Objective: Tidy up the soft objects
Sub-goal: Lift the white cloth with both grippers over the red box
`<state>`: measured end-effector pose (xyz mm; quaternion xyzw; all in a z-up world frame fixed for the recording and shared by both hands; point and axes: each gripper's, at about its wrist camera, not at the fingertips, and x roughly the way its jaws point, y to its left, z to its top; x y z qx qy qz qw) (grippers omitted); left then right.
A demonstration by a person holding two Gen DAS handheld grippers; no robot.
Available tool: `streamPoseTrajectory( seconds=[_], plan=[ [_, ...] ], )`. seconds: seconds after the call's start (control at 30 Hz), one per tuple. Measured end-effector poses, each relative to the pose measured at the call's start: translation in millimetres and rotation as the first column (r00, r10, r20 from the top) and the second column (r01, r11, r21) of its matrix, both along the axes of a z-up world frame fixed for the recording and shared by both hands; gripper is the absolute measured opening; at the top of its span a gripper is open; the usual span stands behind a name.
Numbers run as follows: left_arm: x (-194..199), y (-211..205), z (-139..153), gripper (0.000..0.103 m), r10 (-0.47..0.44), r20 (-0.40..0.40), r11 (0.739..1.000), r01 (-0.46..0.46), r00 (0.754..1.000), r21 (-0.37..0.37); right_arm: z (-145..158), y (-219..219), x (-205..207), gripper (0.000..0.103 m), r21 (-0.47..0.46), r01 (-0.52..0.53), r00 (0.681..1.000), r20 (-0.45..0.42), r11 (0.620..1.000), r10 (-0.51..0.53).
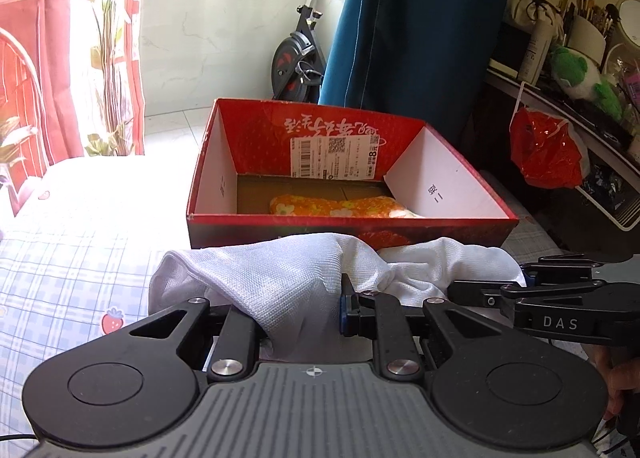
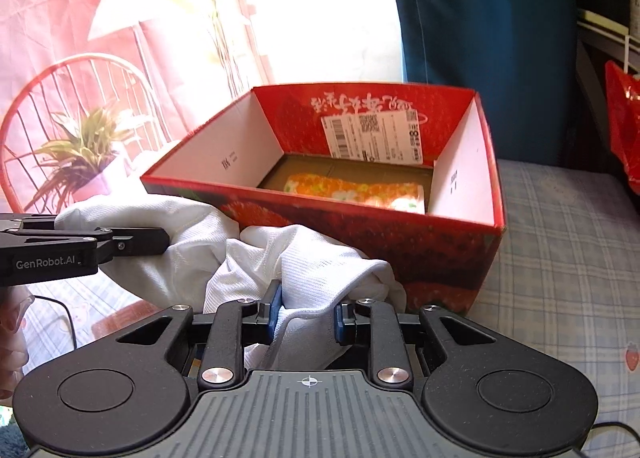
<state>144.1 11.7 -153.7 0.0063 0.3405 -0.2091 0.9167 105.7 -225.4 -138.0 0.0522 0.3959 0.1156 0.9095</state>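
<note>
Red box (image 2: 360,242) holds an orange floral cloth (image 2: 356,191); both tools grip white fabric (image 1: 280,278).

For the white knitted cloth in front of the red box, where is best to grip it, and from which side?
Probably as it is held now: the white knitted cloth is limp and wide, so take one bunched fold near each end, coming from the near side, opposite the red cardboard box. The left gripper and right gripper each have their jaws pinching such a fold, which should keep it from sagging.
</note>
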Motion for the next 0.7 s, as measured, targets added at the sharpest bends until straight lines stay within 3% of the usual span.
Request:
streamPoseTrajectory(
  seconds=[0.33, 0.7],
  plan=[
    [-23.1, -3.5, 41.9, 0.021, 0.0, 0.101, 1.0, 0.001, 0.995, -0.004, 44.3, -1.7, -13.3, 0.022, 0.004, -0.014, 0.996, 0.091, 1.0, 0.014],
    [-15.9, -21.5, 70.2, 0.021, -0.023, 0.175, 0.999, 0.03, 0.984, -0.04, 91.7, -15.1, -10.8, 0.022, -0.023, -0.027, 0.98, 0.198, 0.999, 0.031]
  ],
)
